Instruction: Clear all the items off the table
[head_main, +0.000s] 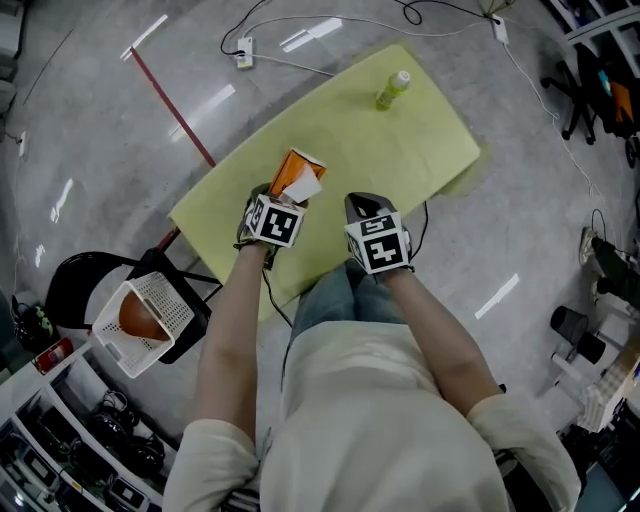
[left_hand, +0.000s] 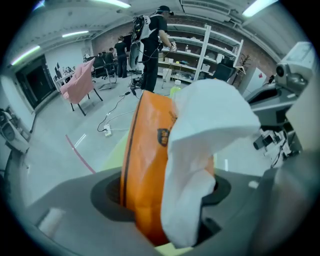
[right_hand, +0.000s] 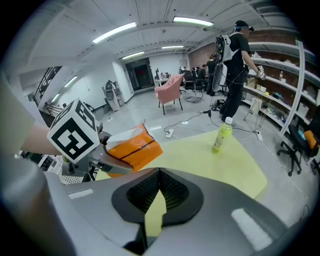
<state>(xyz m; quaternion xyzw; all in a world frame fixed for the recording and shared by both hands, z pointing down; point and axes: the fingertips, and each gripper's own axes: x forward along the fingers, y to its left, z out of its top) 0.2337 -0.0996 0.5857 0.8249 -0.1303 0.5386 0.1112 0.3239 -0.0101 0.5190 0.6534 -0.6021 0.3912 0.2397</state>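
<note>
Left claw (left_hand: 165, 200) clamps the orange tissue pack (left_hand: 147, 165); right claw (right_hand: 156, 197) is closed, empty. The loose white tissue (left_hand: 210, 125) (half out) might drop in transit.

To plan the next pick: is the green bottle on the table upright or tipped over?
Upright. The green bottle stands on its base on the yellow table, with its white cap at the top.

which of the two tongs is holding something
The left tongs: they are clamped on the orange soft tissue pack with white tissue sticking out. The right tongs are shut with nothing between them.
</note>
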